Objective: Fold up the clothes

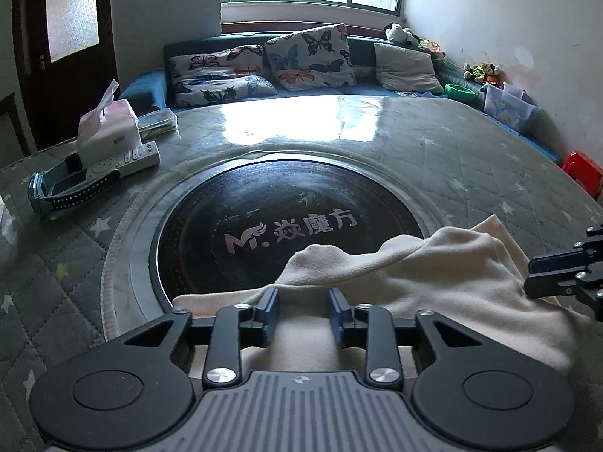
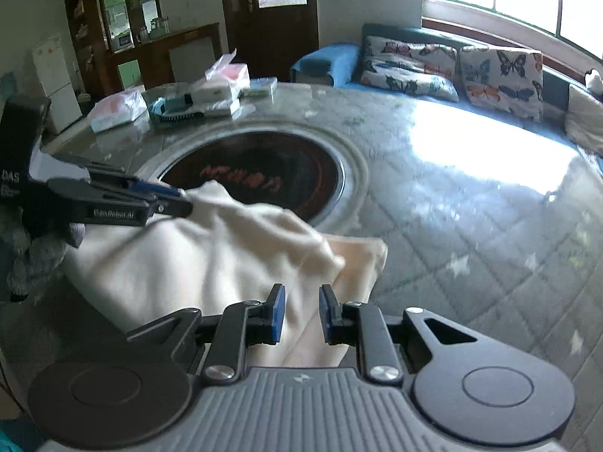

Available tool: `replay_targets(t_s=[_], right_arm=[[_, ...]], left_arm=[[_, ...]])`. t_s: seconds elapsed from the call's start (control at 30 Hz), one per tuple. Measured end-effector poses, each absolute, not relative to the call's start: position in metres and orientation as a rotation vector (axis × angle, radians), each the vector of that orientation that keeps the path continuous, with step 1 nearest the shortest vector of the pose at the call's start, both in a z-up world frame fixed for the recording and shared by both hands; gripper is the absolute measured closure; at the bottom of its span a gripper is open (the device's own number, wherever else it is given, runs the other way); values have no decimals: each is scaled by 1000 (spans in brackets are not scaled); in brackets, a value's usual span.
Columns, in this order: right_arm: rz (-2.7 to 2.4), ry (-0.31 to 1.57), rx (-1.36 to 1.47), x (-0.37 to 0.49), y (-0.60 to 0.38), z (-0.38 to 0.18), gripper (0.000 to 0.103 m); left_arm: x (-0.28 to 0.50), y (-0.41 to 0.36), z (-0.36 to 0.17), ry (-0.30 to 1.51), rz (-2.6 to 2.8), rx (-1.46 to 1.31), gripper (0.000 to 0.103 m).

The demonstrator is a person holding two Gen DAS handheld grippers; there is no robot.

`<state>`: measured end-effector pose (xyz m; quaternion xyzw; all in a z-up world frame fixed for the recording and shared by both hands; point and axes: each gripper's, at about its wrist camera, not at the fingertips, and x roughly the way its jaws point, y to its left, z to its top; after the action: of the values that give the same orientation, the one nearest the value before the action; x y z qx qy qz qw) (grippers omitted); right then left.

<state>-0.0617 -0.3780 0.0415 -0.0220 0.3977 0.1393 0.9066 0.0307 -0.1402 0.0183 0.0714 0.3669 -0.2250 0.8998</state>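
Observation:
A cream cloth [image 1: 433,275] lies bunched on the near side of the round table, partly over the dark centre plate [image 1: 286,218]. My left gripper [image 1: 303,314] is open, its blue pads [image 1: 269,312] straddling a raised fold at the cloth's near-left edge. My right gripper [image 1: 535,275] reaches in from the right at the cloth's right edge. In the right wrist view the right gripper [image 2: 301,312] is open with the cloth [image 2: 211,256] running between its pads. The left gripper [image 2: 181,199] touches the cloth's far-left corner there.
The table has a grey quilted star cover [image 1: 471,158] under a glossy sheet. At its far left sit a tissue pack [image 1: 107,128], a power strip [image 1: 128,158] and a blue strap [image 1: 64,192]. A sofa with butterfly cushions [image 1: 309,56] stands behind, a red stool [image 1: 582,169] at right.

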Motion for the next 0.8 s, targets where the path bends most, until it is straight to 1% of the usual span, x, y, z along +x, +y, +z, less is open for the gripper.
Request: replay_targets(t_s=[0.27, 0.3, 0.33, 0.37, 0.5, 0.53, 0.6, 0.67, 0.8], right_arm=[[232, 801, 50, -53, -383, 24, 86], [228, 797, 53, -52, -384, 22, 88], [227, 791, 52, -53, -384, 21, 95], [225, 783, 40, -54, -382, 23, 99], [176, 711, -85, -62, -370, 33, 100], [152, 700, -110, -62, -368, 34, 103], [103, 708, -138, -58, -367, 31, 103], [94, 738, -105, -53, -373, 24, 103], [140, 728, -76, -62, -376, 31, 102]], left_arm=[[25, -141, 15, 743, -441, 127, 58], [24, -141, 14, 740, -439, 124, 57], [23, -142, 14, 736, -439, 124, 56], [22, -142, 13, 732, -438, 124, 55], [19, -143, 11, 713, -437, 141, 54], [19, -143, 11, 710, -437, 141, 54], [18, -142, 11, 707, -437, 139, 54], [17, -142, 10, 705, -436, 139, 53], [17, -143, 10, 701, -436, 145, 53]])
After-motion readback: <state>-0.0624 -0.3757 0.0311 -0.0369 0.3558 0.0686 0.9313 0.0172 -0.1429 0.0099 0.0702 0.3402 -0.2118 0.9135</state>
